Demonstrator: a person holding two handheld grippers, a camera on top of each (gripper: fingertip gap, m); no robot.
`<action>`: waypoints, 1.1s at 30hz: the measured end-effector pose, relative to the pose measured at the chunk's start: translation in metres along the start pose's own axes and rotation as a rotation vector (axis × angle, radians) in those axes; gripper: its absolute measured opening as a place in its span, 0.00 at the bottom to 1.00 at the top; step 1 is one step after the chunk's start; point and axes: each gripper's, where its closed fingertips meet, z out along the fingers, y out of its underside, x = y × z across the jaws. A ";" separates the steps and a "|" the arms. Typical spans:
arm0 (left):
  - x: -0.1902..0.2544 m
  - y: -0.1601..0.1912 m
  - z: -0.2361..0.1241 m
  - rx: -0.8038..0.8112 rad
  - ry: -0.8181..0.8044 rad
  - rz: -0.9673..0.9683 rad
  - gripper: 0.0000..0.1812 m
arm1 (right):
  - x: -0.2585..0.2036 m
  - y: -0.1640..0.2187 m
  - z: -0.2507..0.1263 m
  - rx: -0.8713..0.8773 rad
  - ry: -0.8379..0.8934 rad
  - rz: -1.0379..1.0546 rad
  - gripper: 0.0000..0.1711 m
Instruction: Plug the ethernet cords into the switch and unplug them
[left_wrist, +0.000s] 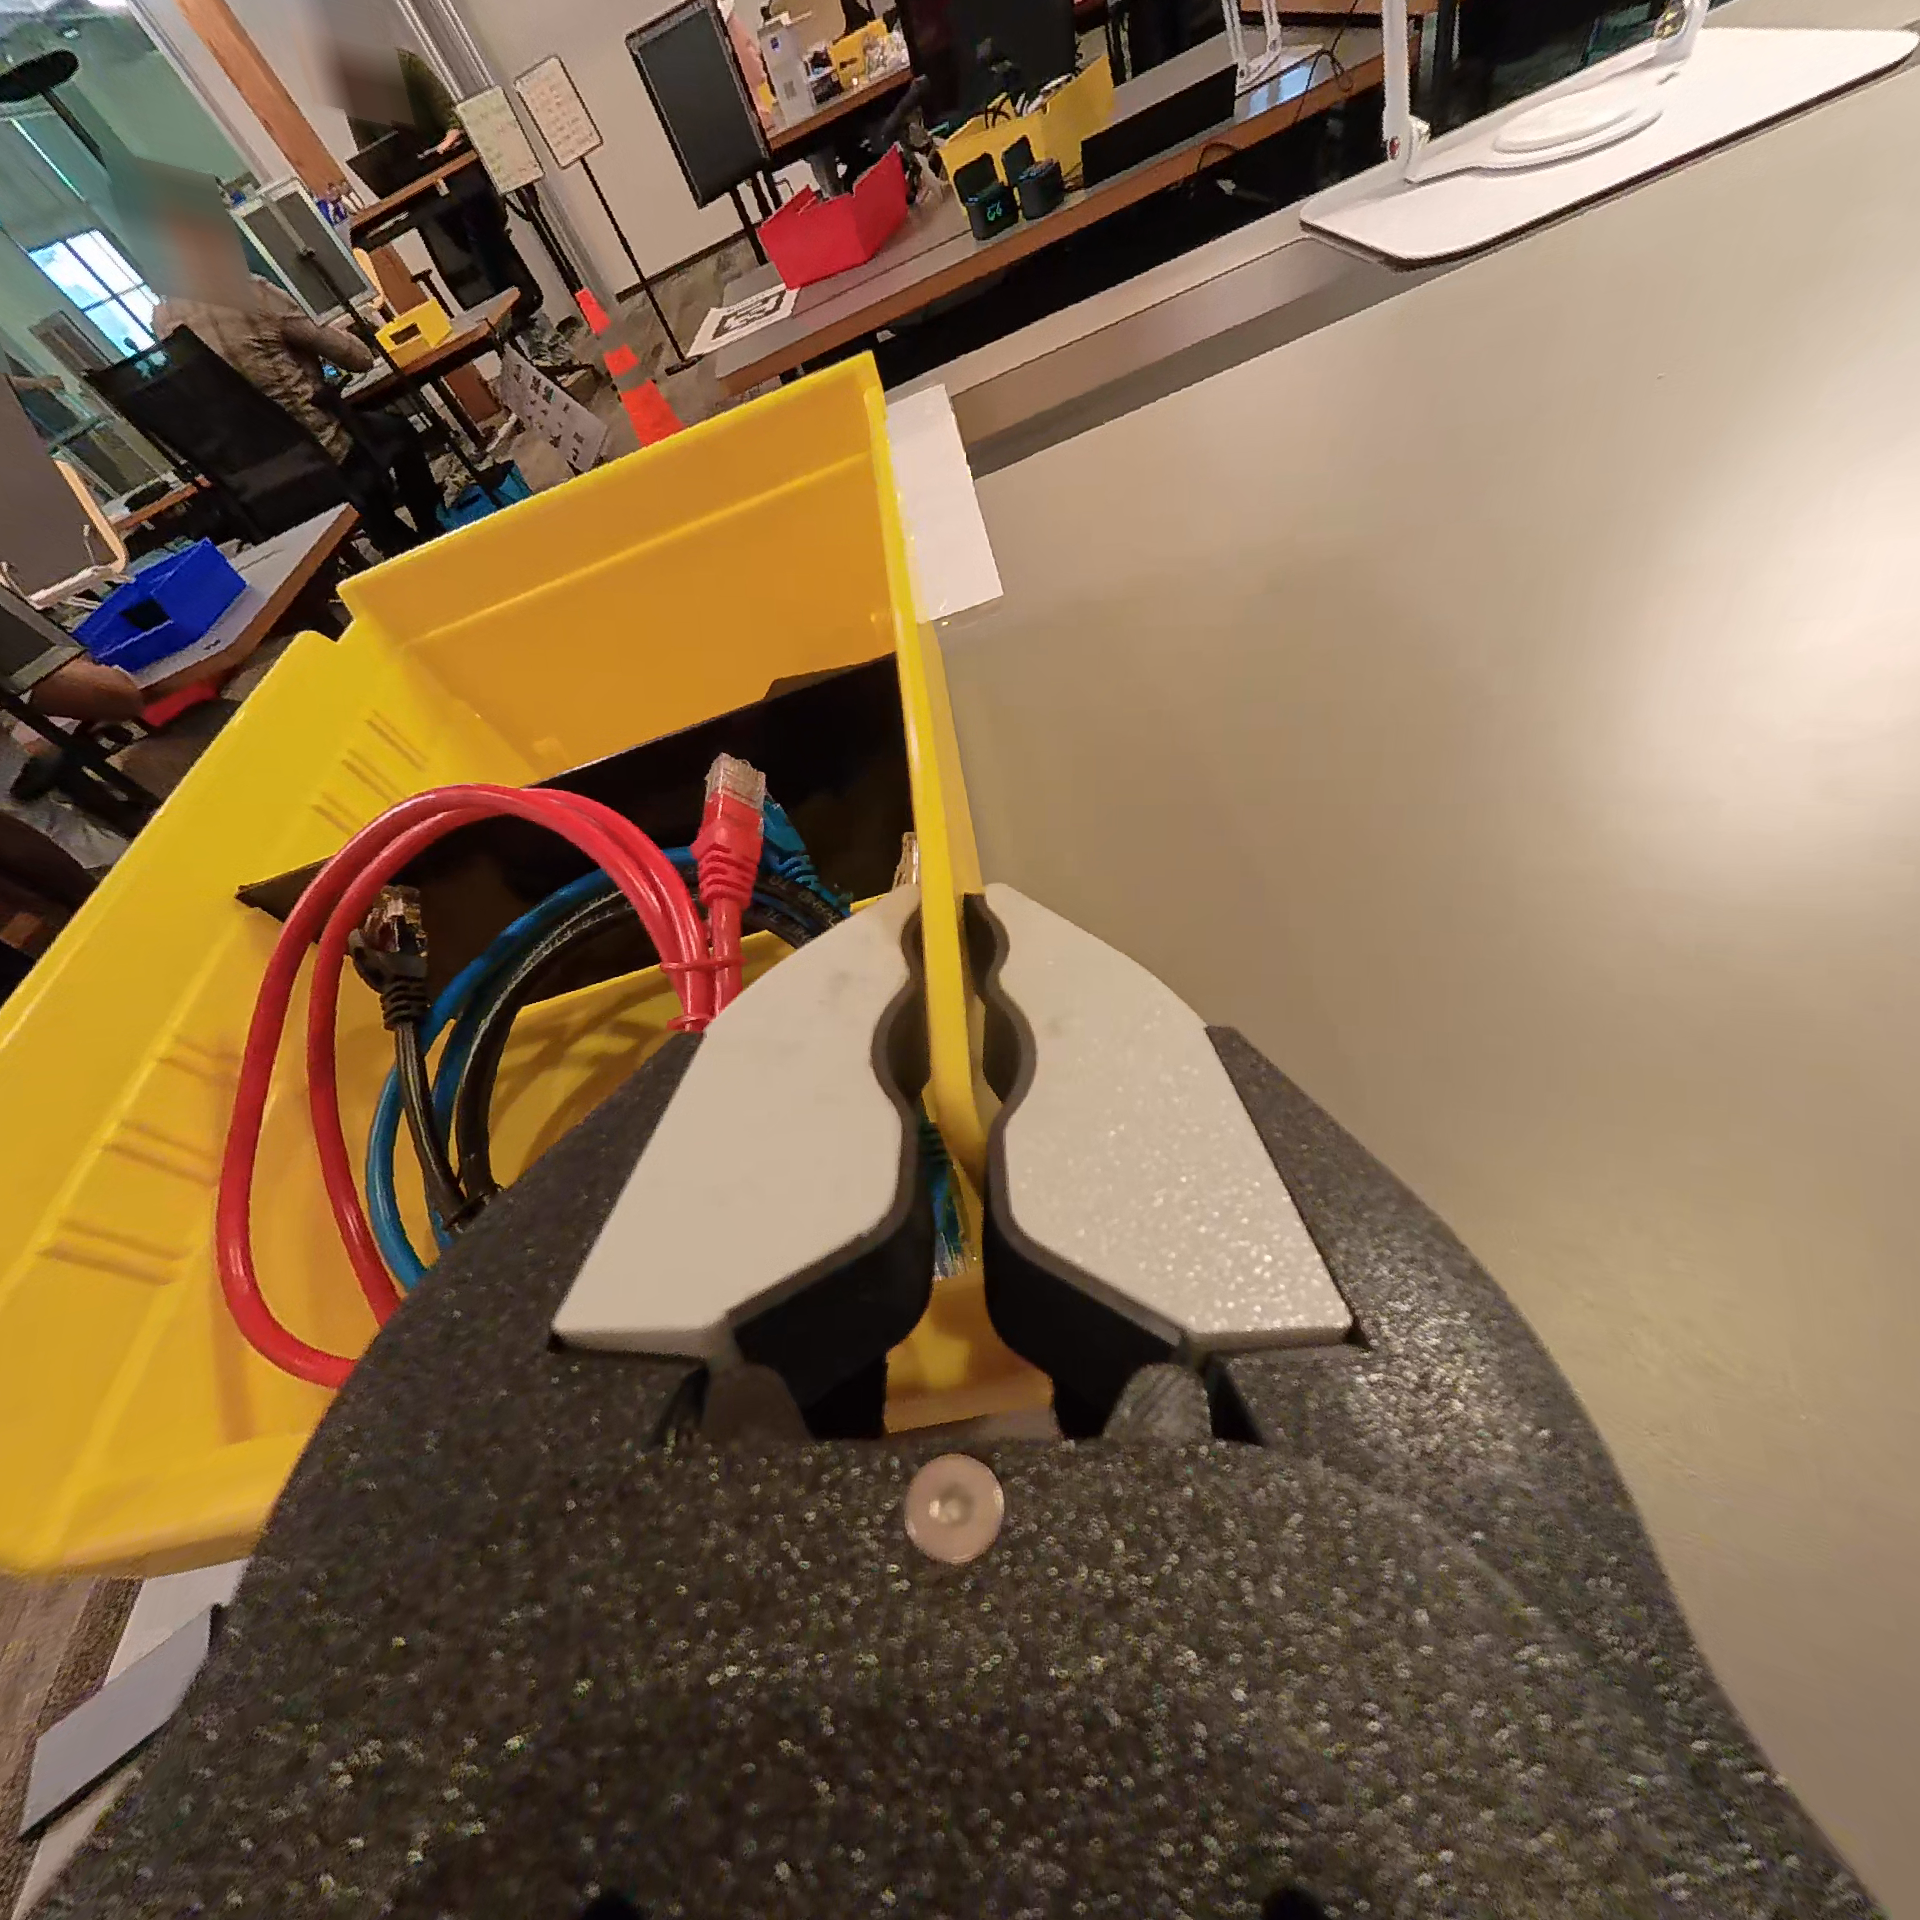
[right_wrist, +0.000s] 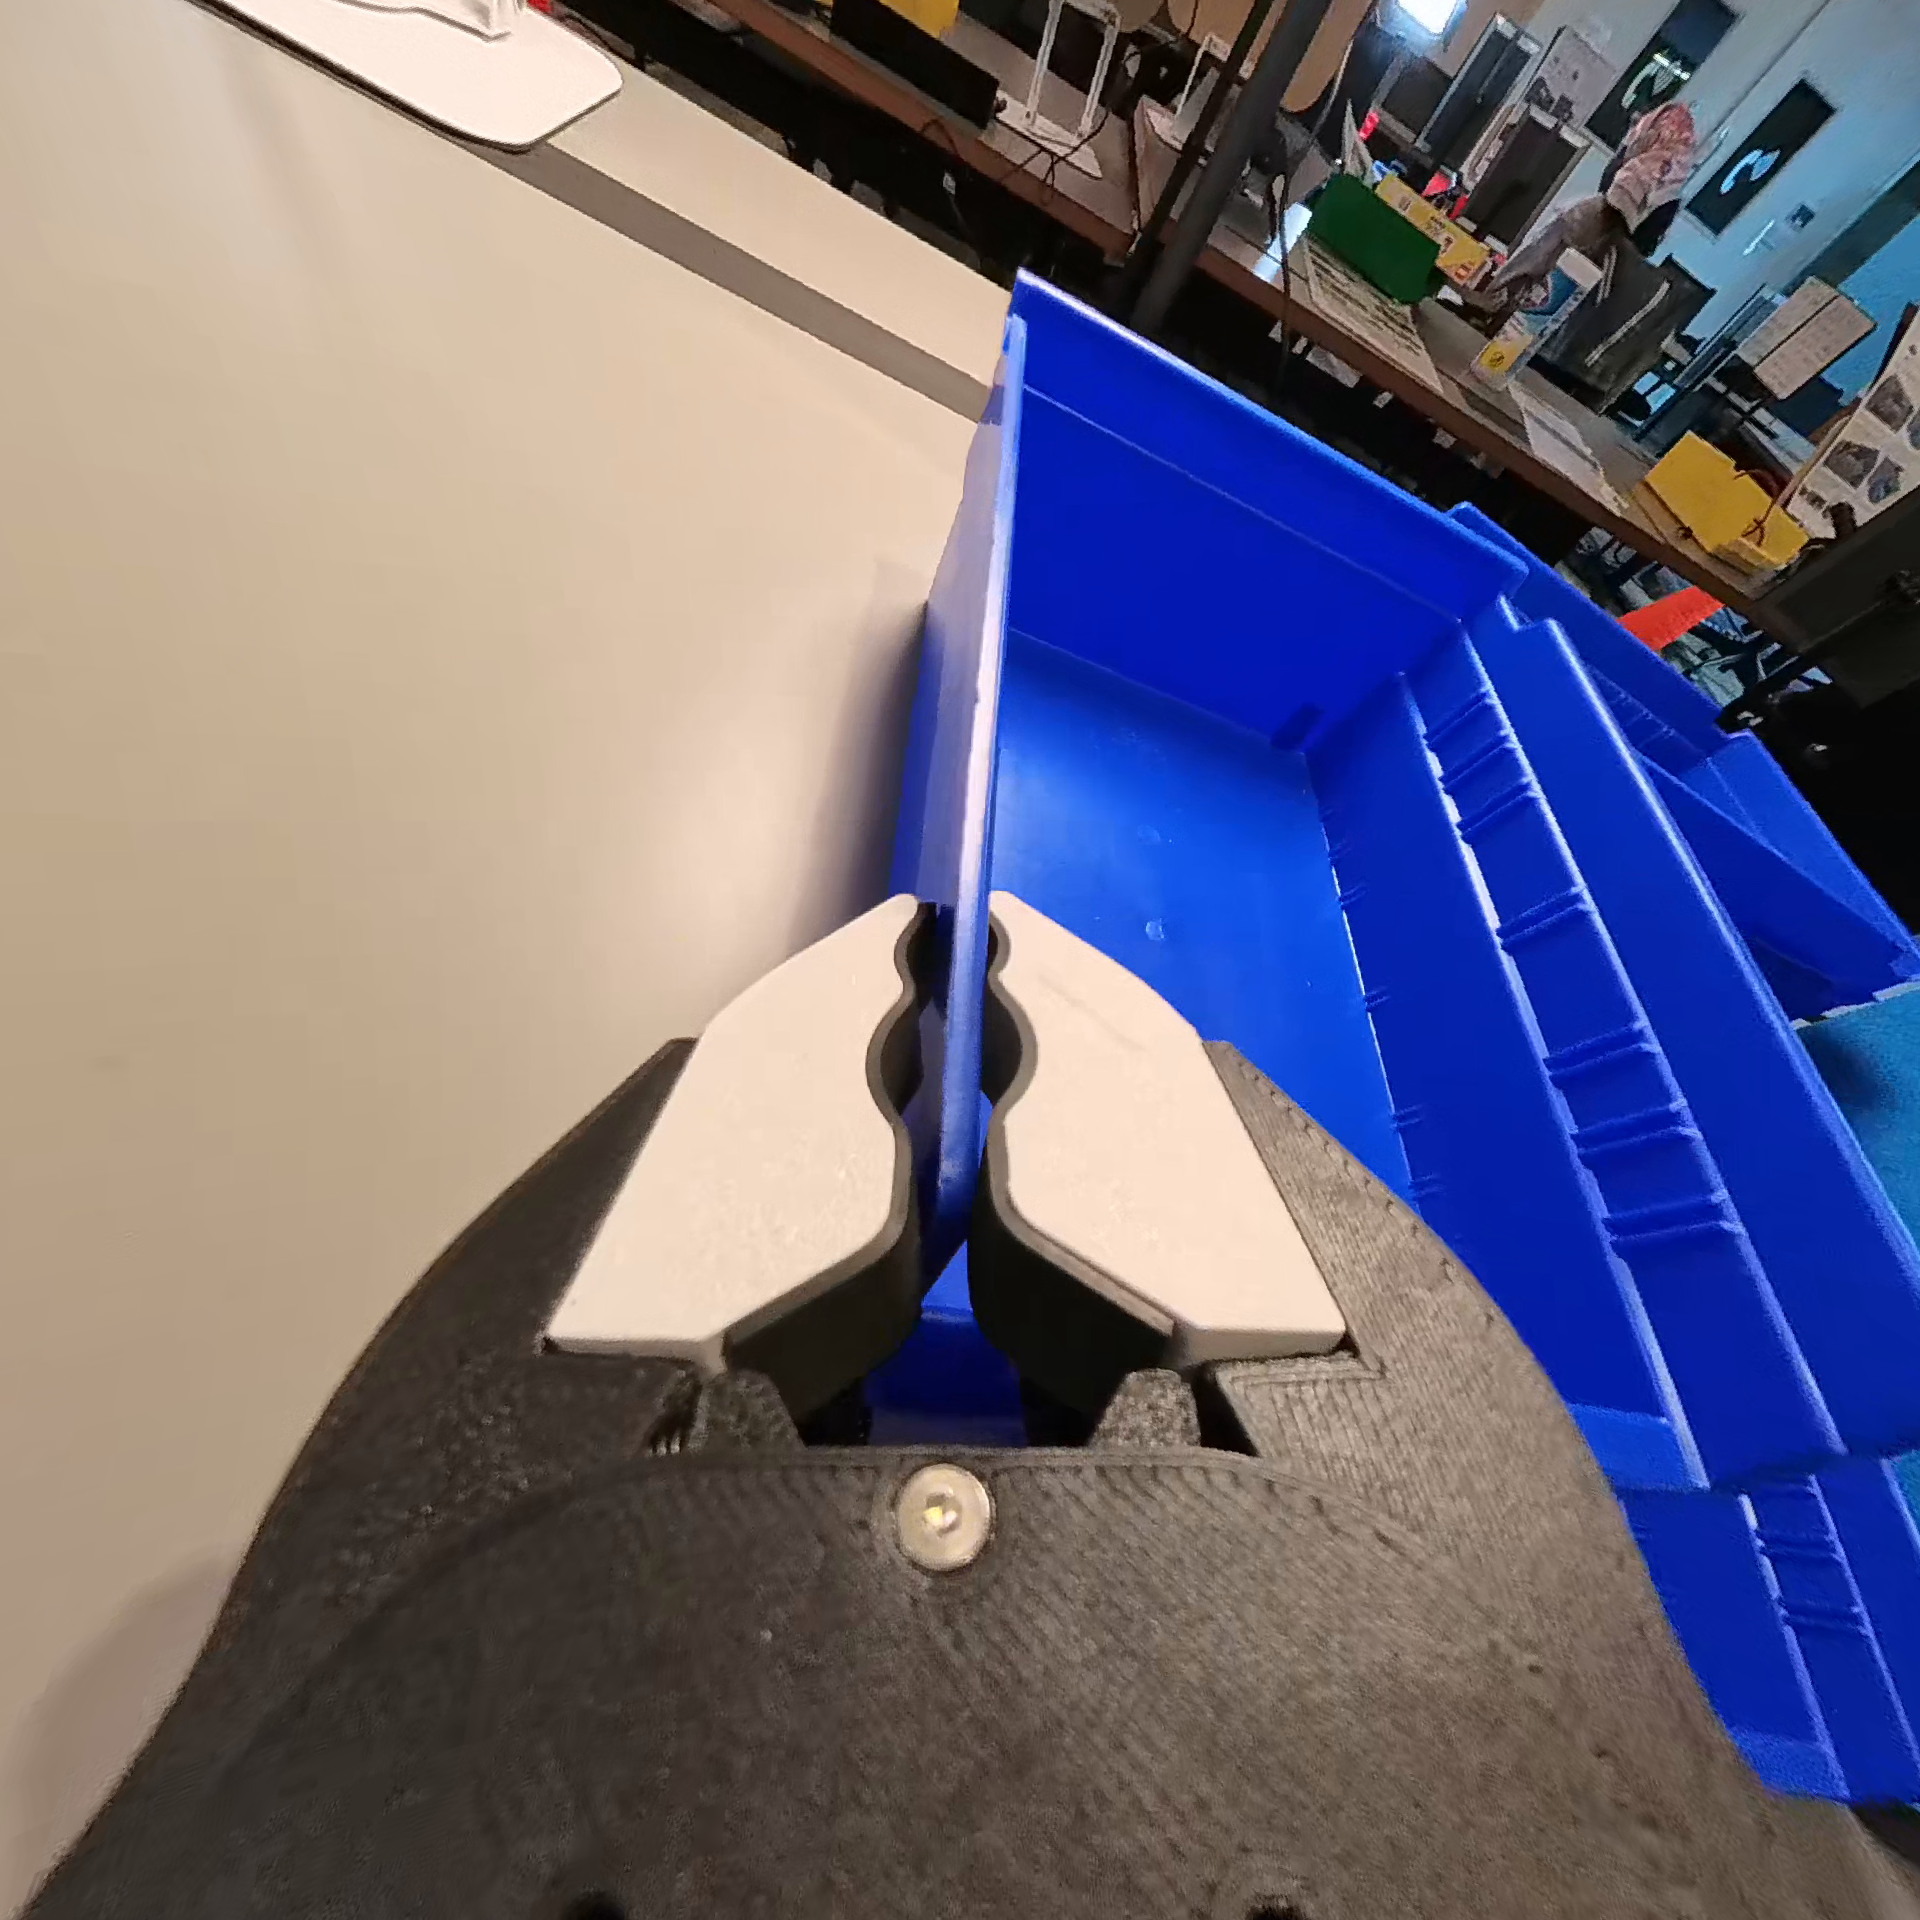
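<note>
My left gripper (left_wrist: 943, 914) is shut on the right wall of a yellow bin (left_wrist: 582, 613). Inside the bin lie a red ethernet cord (left_wrist: 260, 1039), a blue cord (left_wrist: 488, 956) and a black cord (left_wrist: 400, 977), coiled over a black box-like thing (left_wrist: 665, 769) that may be the switch. My right gripper (right_wrist: 961, 925) is shut on the left wall of a blue bin (right_wrist: 1164, 831), which holds nothing that I can see.
Both bins sit on a pale grey table (left_wrist: 1455, 727). A white flat stand base (left_wrist: 1621, 114) rests at the table's far edge; it also shows in the right wrist view (right_wrist: 457, 62). Behind are desks, bins, monitors and seated people. There is about 70 centimeters between the tips of the two grippers.
</note>
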 end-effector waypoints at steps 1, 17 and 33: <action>0.000 0.000 0.000 0.001 0.000 0.000 0.03 | 0.000 0.000 0.001 0.002 0.000 -0.009 0.03; 0.001 -0.056 -0.058 0.263 0.034 -0.077 0.21 | -0.006 -0.024 -0.052 0.126 -0.077 -0.011 0.19; -0.063 0.025 0.014 -0.378 0.066 -0.079 0.33 | -0.139 -0.036 -0.005 0.097 -0.450 0.003 0.17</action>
